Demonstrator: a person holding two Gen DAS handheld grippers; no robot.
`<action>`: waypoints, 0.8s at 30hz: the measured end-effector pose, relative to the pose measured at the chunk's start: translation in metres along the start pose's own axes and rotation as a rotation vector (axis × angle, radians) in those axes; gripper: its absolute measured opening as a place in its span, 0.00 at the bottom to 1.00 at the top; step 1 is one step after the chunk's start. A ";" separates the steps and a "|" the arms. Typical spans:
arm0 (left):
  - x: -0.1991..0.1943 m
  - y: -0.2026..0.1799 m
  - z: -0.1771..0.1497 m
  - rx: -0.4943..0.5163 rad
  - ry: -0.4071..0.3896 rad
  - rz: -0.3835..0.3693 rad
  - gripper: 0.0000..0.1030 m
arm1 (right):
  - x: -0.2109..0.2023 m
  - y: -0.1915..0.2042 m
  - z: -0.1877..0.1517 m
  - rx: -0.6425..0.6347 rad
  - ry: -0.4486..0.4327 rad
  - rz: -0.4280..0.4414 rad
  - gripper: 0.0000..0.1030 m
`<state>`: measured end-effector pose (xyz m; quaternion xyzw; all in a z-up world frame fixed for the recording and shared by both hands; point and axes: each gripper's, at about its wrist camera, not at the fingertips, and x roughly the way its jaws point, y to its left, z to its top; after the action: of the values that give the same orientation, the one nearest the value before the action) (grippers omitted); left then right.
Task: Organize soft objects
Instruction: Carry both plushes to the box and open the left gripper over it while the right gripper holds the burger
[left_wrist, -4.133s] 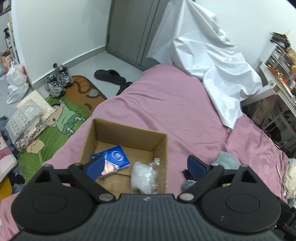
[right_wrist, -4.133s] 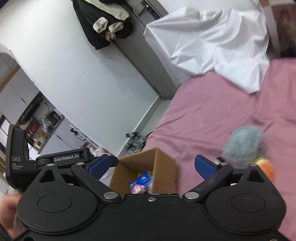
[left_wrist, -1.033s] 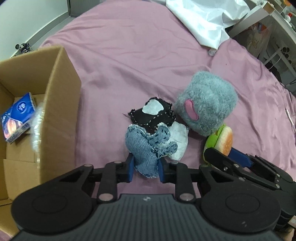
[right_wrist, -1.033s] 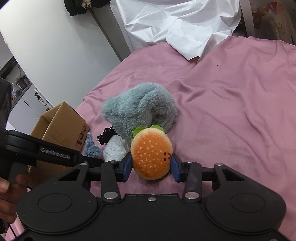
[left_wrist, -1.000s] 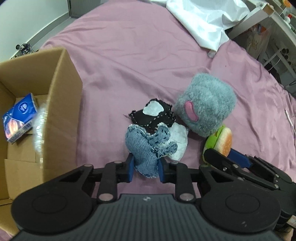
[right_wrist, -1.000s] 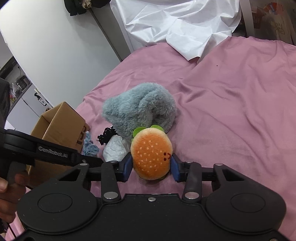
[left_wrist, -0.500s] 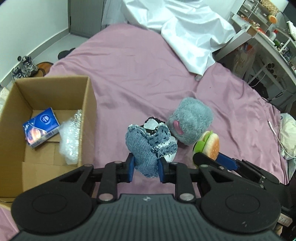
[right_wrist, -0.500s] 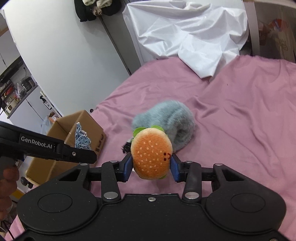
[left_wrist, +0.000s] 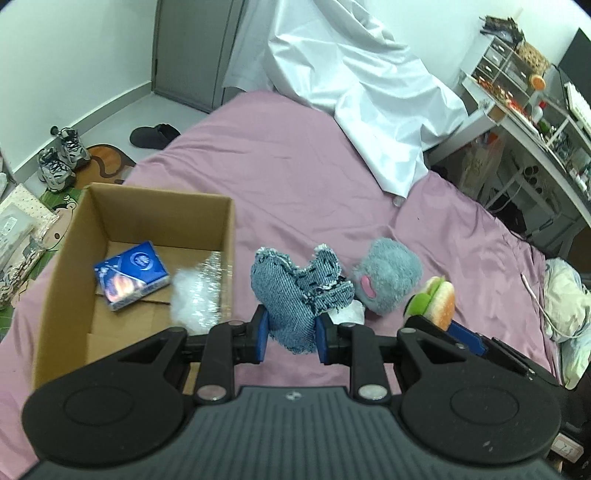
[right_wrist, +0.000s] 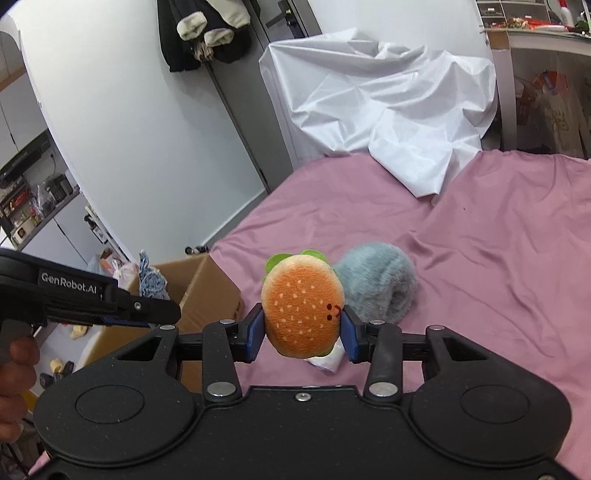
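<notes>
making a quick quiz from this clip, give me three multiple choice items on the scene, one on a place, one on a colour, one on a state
1. Where is the blue tissue pack?
A. inside the cardboard box
B. on the pink bedsheet
C. on the floor mat

2. What colour is the furry plush lying on the bed?
A. white
B. grey-blue
C. orange

3. What is the right gripper doing?
A. open over the bed
B. shut on nothing
C. shut on the burger plush

Answers:
1. A, the pack lies on the box floor beside a clear plastic wad.
2. B, its fur is grey-blue in both views.
3. C, both blue pads press the burger's sides, as the left gripper clamps the denim piece.
</notes>
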<state>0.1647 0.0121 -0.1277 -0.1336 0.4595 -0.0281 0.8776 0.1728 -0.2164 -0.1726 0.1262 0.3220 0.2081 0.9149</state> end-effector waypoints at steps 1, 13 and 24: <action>-0.003 0.004 0.000 -0.005 -0.006 -0.002 0.24 | -0.001 0.004 0.001 0.000 -0.005 0.000 0.40; -0.020 0.047 0.009 -0.076 -0.058 -0.020 0.24 | -0.002 0.045 0.007 -0.040 -0.039 -0.006 0.40; -0.023 0.084 0.017 -0.148 -0.077 -0.021 0.24 | 0.003 0.071 0.017 -0.048 -0.060 0.008 0.40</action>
<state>0.1588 0.1002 -0.1222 -0.2040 0.4248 0.0020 0.8820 0.1646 -0.1540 -0.1354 0.1116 0.2889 0.2156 0.9261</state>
